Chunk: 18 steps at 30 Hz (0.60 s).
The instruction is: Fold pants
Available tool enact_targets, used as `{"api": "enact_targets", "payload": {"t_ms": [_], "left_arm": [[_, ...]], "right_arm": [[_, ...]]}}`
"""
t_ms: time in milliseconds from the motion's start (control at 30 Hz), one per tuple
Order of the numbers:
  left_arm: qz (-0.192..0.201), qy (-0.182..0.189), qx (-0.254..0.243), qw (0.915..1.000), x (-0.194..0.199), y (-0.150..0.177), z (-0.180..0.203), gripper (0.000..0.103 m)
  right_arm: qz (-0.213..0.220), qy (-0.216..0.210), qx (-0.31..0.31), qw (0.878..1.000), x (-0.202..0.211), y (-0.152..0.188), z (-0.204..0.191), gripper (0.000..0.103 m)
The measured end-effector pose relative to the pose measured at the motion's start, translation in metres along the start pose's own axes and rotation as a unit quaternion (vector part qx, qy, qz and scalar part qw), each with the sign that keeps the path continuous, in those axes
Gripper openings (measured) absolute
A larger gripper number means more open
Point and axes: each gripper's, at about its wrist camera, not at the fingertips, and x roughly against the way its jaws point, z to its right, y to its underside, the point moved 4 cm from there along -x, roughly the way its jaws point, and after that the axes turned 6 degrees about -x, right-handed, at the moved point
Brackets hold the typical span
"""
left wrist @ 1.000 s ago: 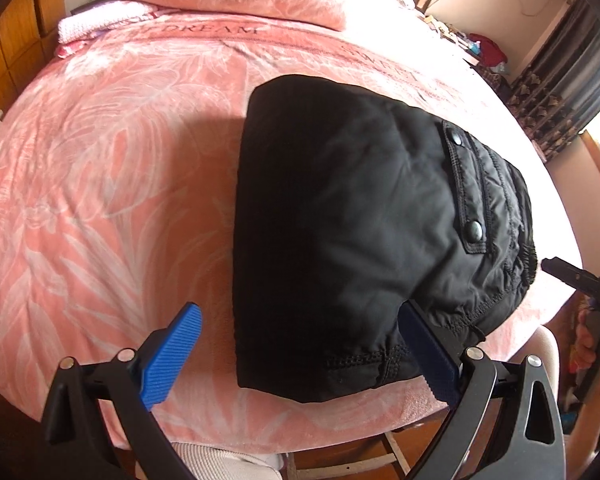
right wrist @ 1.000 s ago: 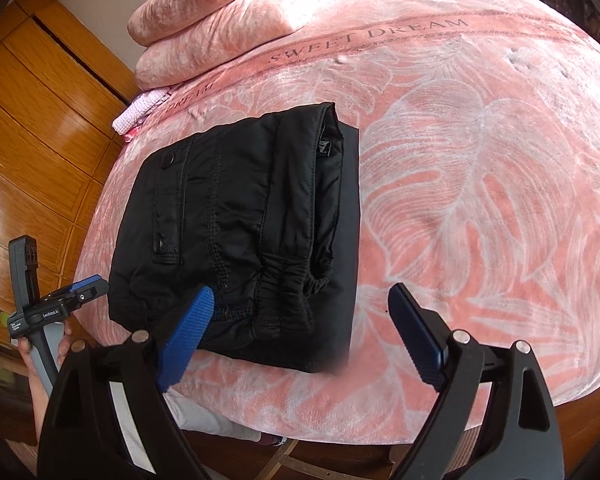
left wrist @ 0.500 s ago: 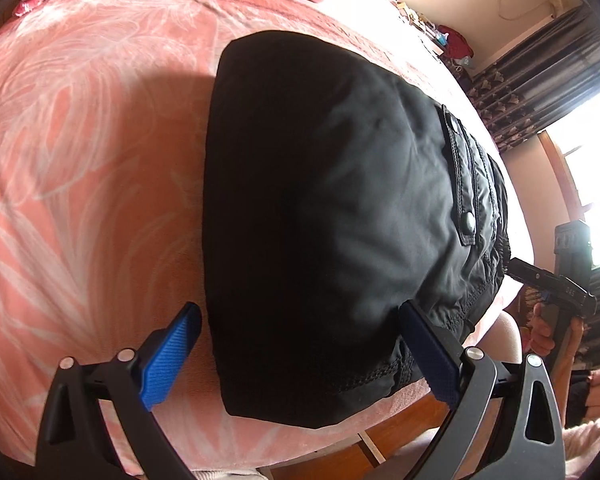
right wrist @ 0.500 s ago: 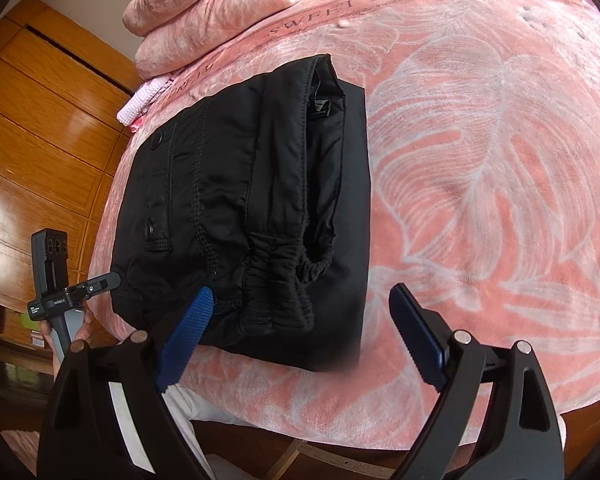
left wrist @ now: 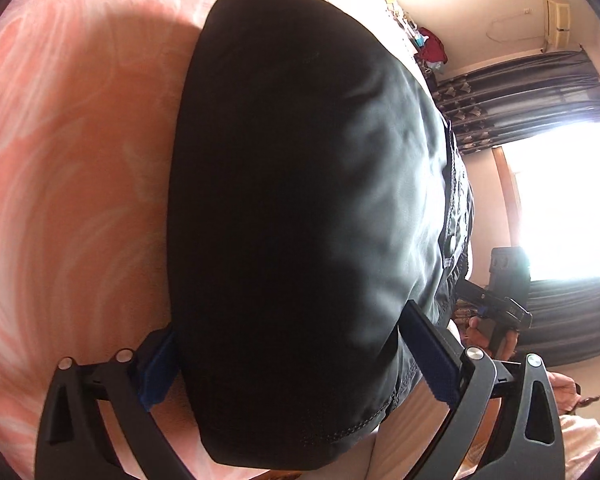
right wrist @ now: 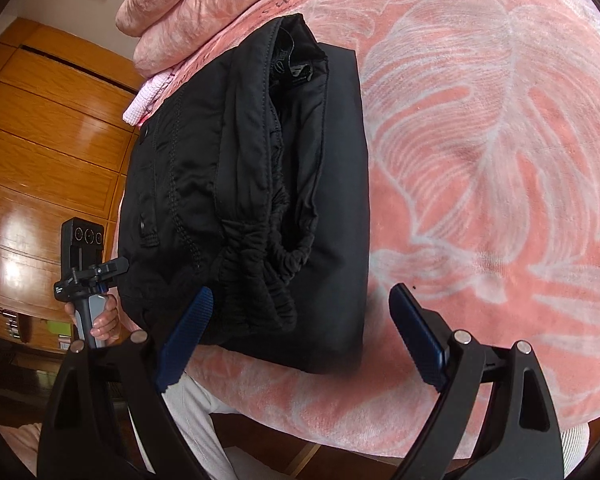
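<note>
One folded pants [right wrist: 252, 184], two claws, one blanket [right wrist: 480, 140], two pillows [right wrist: 196, 4].

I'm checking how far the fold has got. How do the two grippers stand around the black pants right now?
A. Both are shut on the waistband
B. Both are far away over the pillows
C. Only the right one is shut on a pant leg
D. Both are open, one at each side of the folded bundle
D: the left gripper and the right gripper both have their jaws spread wide at the near edge of the folded black pants, which lie on the pink bedspread.

The folded pants [right wrist: 252, 184] lie on the bed [right wrist: 480, 140] near its front edge, with pillows [right wrist: 196, 12] behind them.
</note>
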Motion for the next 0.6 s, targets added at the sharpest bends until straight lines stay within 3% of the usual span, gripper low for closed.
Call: {"api": "enact_targets", "payload": {"t_ms": [267,400,500,600], "left_arm": [[-0.035,0.063,-0.016,0.9973,-0.007,-0.009,-0.012,0.099],[-0.049,0.049,-0.023,0.9974,-0.015,-0.014,-0.011,0.099],[-0.047,0.035,-0.028,0.9979,-0.018,-0.017,-0.006,0.099],[-0.035,0.056,-0.028,0.9974,-0.012,-0.015,-0.005,0.099]], "right_arm": [[-0.023,-0.047,-0.017,0.998,-0.013,-0.004,0.010,0.093],[-0.020,-0.063,-0.005,0.998,-0.016,-0.005,0.008,0.094],[-0.015,-0.071,0.003,0.997,-0.019,-0.003,0.003,0.083],[-0.010,-0.073,0.006,0.997,-0.016,0.000,0.003,0.074]]}}
